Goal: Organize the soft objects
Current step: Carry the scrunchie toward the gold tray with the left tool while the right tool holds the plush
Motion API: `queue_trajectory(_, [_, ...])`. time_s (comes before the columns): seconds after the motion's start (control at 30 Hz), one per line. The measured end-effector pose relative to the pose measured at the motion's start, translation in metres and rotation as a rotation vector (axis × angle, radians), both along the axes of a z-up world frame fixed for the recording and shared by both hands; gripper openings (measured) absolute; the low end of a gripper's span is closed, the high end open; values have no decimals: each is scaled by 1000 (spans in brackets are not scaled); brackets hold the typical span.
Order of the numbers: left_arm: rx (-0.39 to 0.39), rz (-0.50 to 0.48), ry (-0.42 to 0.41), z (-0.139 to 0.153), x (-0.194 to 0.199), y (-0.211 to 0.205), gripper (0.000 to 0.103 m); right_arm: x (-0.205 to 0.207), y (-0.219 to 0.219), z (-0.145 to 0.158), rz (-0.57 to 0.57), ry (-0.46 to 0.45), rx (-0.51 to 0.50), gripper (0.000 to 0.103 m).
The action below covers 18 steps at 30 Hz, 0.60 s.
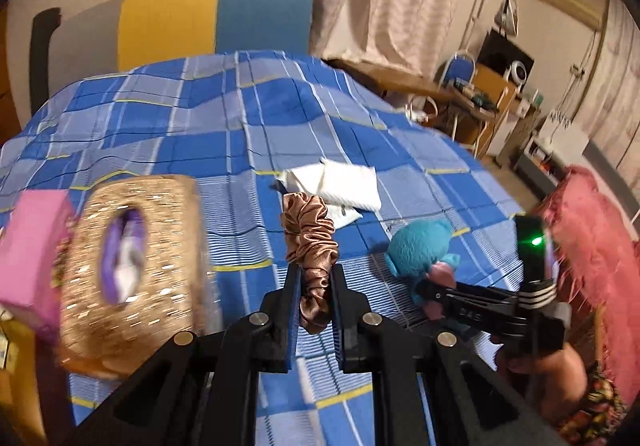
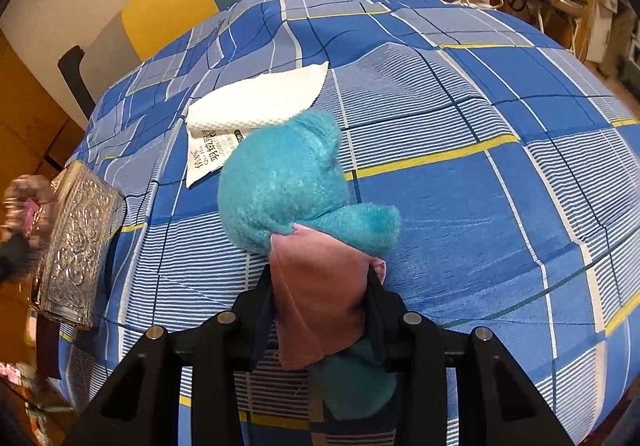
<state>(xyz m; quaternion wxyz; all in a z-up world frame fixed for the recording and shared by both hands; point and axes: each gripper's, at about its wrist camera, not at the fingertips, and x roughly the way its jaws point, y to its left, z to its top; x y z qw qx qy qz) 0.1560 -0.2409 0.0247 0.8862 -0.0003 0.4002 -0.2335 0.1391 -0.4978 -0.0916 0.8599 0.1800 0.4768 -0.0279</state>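
Observation:
My left gripper (image 1: 314, 278) is shut on a brown satin scrunchie (image 1: 310, 242) and holds it above the blue checked bedsheet (image 1: 192, 126). My right gripper (image 2: 320, 278) is shut on a teal plush toy (image 2: 288, 182) by its pink cloth part (image 2: 320, 298), just over the sheet. The plush (image 1: 420, 246) and the right gripper (image 1: 430, 292) also show at the right of the left wrist view. A white folded cloth with a label (image 1: 344, 186) lies on the sheet beyond both; it also shows in the right wrist view (image 2: 256, 102).
A gold glittery tissue box (image 1: 132, 270) stands at the left of the bed, with a pink box (image 1: 28, 258) beside it. The tissue box (image 2: 76, 246) also shows in the right wrist view. A red fringed cushion (image 1: 592, 246) lies at the right. A yellow and blue headboard (image 1: 216, 22) is behind.

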Motion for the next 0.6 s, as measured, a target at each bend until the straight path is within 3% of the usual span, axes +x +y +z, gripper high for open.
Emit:
queue_trajectory(0.2, [-37,42,-39,25,-16,47,12,-1,3,0,6,-12,-30,41])
queue_trajectory(0.6, [64,160,-170,51,-29,119,12,-6,12,12,38,-83,-52,38])
